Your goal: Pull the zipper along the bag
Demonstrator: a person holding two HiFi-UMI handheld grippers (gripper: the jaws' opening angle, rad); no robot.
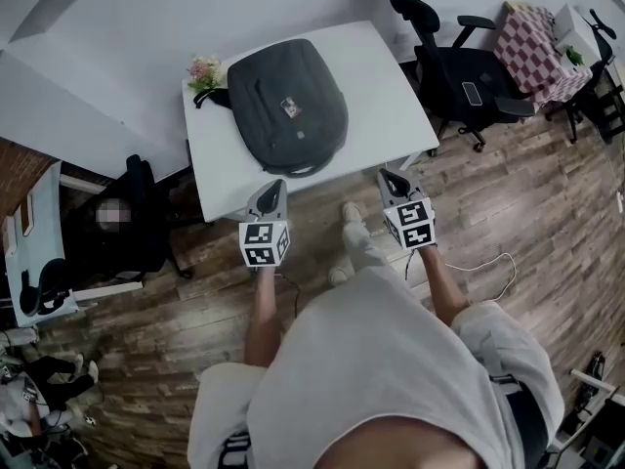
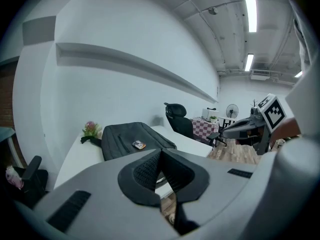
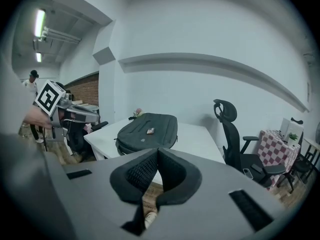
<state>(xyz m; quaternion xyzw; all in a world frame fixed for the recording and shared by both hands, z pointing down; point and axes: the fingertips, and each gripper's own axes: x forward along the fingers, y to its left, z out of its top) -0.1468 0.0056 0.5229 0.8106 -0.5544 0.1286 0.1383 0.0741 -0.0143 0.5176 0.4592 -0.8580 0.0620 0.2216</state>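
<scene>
A dark grey backpack [image 1: 288,106] lies flat on the white table [image 1: 386,86], with a small tag on its top face. It also shows in the left gripper view as the backpack [image 2: 130,139] and in the right gripper view as the backpack [image 3: 147,131]. My left gripper [image 1: 276,186] hovers in front of the table's near edge, shut and empty. My right gripper [image 1: 391,177] is held just off the near right corner, also shut with nothing between its pads. Neither touches the bag. No zipper pull can be made out.
A small pot of flowers [image 1: 203,70] stands at the table's far left corner. A black office chair [image 1: 454,71] is to the right, a checked-cloth table [image 1: 535,47] beyond it. Another black chair [image 1: 132,218] stands left of the table. A cable [image 1: 488,267] lies on the wood floor.
</scene>
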